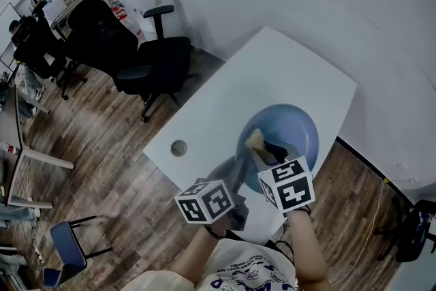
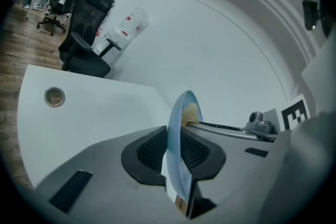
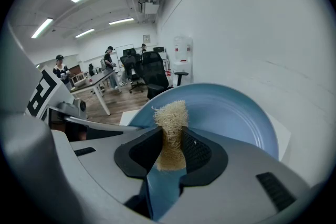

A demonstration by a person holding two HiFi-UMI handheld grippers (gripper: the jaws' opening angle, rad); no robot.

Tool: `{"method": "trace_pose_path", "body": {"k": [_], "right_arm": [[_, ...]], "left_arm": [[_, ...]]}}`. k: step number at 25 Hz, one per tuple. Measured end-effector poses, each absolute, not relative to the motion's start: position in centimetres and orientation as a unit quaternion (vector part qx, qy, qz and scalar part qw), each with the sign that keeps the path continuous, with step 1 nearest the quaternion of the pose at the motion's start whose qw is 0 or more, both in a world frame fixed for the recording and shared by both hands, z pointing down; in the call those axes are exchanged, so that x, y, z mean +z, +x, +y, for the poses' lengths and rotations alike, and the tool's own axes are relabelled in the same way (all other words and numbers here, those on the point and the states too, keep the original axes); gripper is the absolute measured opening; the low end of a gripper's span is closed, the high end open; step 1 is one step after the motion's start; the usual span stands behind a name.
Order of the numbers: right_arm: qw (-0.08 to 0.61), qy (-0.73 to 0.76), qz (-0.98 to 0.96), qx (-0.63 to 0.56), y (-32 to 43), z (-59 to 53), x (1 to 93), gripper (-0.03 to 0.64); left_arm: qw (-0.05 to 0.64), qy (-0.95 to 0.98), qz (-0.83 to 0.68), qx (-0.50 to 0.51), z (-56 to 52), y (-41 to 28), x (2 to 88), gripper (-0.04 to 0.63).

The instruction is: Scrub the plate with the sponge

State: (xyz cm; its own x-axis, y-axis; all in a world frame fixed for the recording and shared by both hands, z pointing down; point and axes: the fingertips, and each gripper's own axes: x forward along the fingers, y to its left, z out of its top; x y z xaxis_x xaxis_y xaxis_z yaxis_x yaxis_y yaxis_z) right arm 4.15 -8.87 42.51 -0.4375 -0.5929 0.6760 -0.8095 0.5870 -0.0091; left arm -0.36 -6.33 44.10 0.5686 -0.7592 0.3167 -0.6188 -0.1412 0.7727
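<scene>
Left gripper (image 2: 173, 153): jaws clamped on plate (image 2: 172, 136) rim, plate edge-on between them
Right gripper (image 3: 170, 157): jaws pinching sponge (image 3: 170, 123), sponge tip against plate's face
Table (image 1: 286, 65): beneath plate

The plate (image 1: 293, 126) stands tilted over the table's (image 1: 272, 58) near half, its left rim between the left gripper's (image 2: 176, 152) jaws. The sponge (image 3: 170, 128), clamped in the right gripper (image 3: 171, 150), lies against the plate's face. A round insert (image 1: 178, 147) sits in the table left of the plate, and an office chair (image 1: 153, 61) stands beyond the table's left edge.
</scene>
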Motion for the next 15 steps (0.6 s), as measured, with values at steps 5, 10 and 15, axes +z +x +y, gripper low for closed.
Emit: {"method": "trace_pose_path", "body": {"k": [5,10,15], "right_arm": [[0.320,0.425,-0.830,0.167,4.2,-9.3,42.3,0.110],[0.315,0.432,-0.828,0.171,4.6,-9.9,42.3,0.110],[0.307,0.443,-0.824,0.174,5.5,-10.4,42.2,0.110]], "left_arm": [[0.465,0.756,-0.456,-0.071,-6.2,-0.3,44.1,0.063],[0.466,0.757,-0.453,-0.069,-6.2,-0.2,44.2,0.063],[0.467,0.759,-0.449,-0.067,-6.0,0.0,44.2,0.063]]}}
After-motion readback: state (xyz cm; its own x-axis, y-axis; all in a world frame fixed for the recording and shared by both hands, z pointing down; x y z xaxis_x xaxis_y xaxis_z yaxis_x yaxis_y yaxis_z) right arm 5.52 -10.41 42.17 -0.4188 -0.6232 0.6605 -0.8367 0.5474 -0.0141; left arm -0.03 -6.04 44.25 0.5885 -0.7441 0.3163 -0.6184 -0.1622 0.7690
